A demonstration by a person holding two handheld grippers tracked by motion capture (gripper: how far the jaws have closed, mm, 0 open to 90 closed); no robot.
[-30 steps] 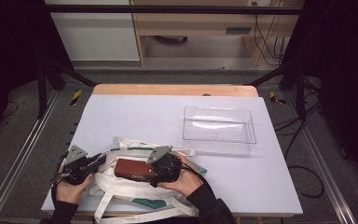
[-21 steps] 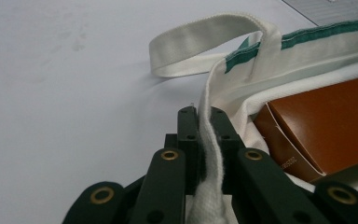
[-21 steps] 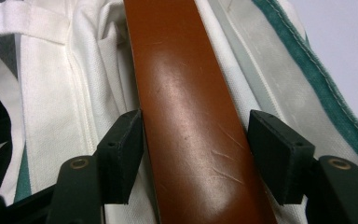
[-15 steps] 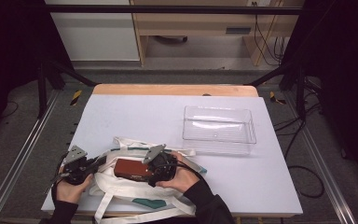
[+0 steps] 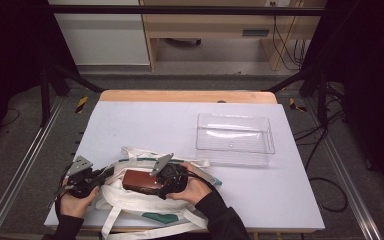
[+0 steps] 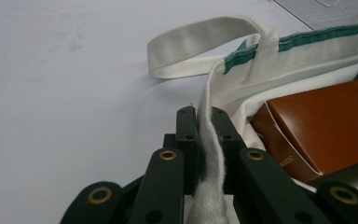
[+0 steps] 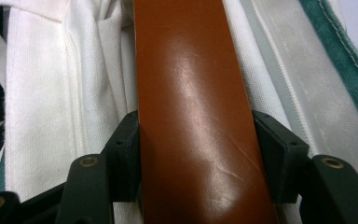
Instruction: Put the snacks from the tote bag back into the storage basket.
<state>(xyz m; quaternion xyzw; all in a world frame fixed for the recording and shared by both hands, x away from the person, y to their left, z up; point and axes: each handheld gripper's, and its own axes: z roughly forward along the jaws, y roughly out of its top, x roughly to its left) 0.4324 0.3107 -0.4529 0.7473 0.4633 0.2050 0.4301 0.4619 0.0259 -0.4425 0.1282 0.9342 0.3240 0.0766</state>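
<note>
Broadly, the white table (image 5: 145, 120) carries a soft, floppy cloth tote bag (image 5: 130, 197) near its front edge; the left gripper (image 6: 205, 135) is clamped on the bag's rim. The stiff, glossy brown box (image 7: 191, 112) lies in the bag's mouth, the right gripper (image 7: 198, 154) having just been closing its jaws across the box's narrow sides. A clear plastic bin (image 5: 234, 137) sits well apart.

White tabletop (image 5: 145, 125), wooden strip (image 5: 187, 96) along its far edge. Grey carpeted floor (image 5: 25, 165) around the table on all sides. Metal rails (image 5: 12, 182) flank the table left and right. Beyond the table's far edge: white cabinet (image 5: 100, 40), and right of it a light wooden desk (image 5: 215, 30). Black cables (image 5: 325, 175) on the floor right of the table. Dark drapes (image 5: 10, 60) on either side; light even, from above.
</note>
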